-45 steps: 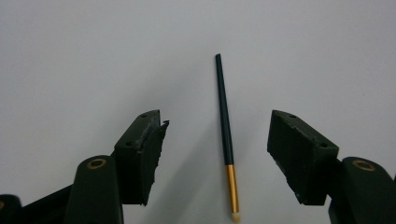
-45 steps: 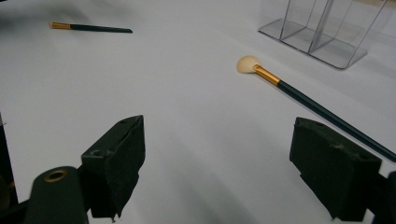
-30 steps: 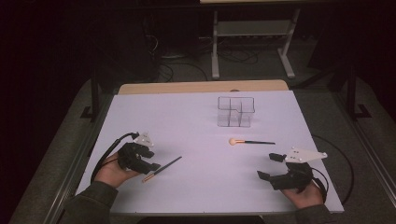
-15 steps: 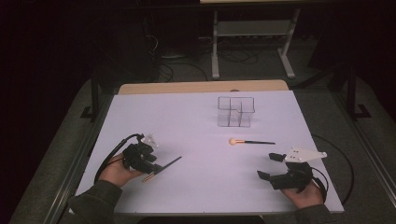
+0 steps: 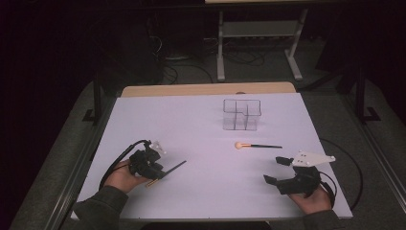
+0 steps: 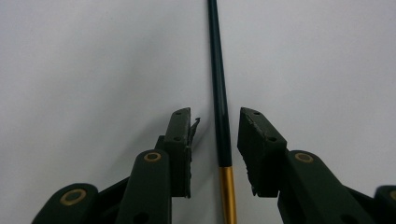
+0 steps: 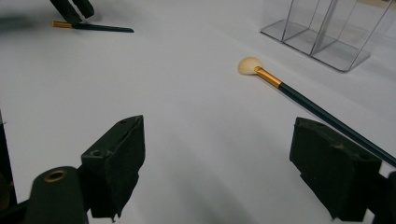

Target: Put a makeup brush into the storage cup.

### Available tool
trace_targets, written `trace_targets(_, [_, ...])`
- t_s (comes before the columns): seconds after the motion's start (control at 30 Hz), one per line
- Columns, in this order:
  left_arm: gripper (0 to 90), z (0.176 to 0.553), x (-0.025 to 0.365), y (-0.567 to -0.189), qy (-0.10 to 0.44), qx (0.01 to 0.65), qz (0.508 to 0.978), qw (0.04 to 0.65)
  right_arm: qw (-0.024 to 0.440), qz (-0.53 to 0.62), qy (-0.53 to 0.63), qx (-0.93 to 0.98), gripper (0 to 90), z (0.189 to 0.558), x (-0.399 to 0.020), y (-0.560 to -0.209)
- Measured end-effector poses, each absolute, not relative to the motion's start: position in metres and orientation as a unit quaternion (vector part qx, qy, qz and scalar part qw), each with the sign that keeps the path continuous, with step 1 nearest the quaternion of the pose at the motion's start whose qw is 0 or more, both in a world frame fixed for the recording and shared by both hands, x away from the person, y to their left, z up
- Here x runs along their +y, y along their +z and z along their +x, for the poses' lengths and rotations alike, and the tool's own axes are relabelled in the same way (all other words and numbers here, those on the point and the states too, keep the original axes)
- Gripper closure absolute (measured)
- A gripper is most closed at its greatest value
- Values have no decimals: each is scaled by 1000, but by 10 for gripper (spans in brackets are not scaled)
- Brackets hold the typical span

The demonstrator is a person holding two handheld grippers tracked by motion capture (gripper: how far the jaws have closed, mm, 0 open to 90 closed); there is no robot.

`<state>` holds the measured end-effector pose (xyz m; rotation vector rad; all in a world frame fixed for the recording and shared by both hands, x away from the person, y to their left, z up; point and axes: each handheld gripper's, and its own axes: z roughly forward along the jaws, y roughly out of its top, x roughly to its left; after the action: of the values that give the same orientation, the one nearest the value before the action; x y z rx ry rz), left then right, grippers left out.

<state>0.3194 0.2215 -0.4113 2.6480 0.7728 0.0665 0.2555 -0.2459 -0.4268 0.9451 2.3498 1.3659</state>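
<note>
A thin brush (image 5: 168, 171) with a dark handle (image 6: 217, 56) and a gold ferrule lies on the white table (image 5: 191, 124) at the front left. My left gripper (image 5: 154, 166) reaches down over it. In the left gripper view its jaws (image 6: 215, 116) have just been closing and straddle the handle, with a narrow gap on each side. A second brush (image 5: 253, 145) with a cream head (image 7: 249, 65) lies right of centre. My right gripper (image 5: 276, 169) rests at the front right, its jaws (image 7: 219, 135) wide open with nothing between them.
A clear plastic organiser (image 5: 242, 115) with several compartments stands at the back, beyond the cream-headed brush; its corner shows in the right gripper view (image 7: 327, 32). A wooden strip (image 5: 206, 89) edges the table's far side. Dark floor and a metal stand lie behind.
My left gripper has edged right over the dark-handled brush and its jaws have narrowed around the handle. The right gripper and the other brush have not moved.
</note>
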Motion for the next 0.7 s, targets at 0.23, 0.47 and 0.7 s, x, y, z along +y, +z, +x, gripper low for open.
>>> trace_targets(0.23, [687, 318, 222, -414, 18, 280, 942, 183, 132, 323, 470, 811, 170, 255, -244, -426])
trace_targets(0.47, [720, 318, 220, -417, 13, 281, 943, 175, 134, 321, 470, 811, 169, 255, -244, -425])
trace_targets(0.7, [794, 318, 220, -417, 27, 270, 949, 162, 136, 320, 465, 815, 159, 255, -242, -424])
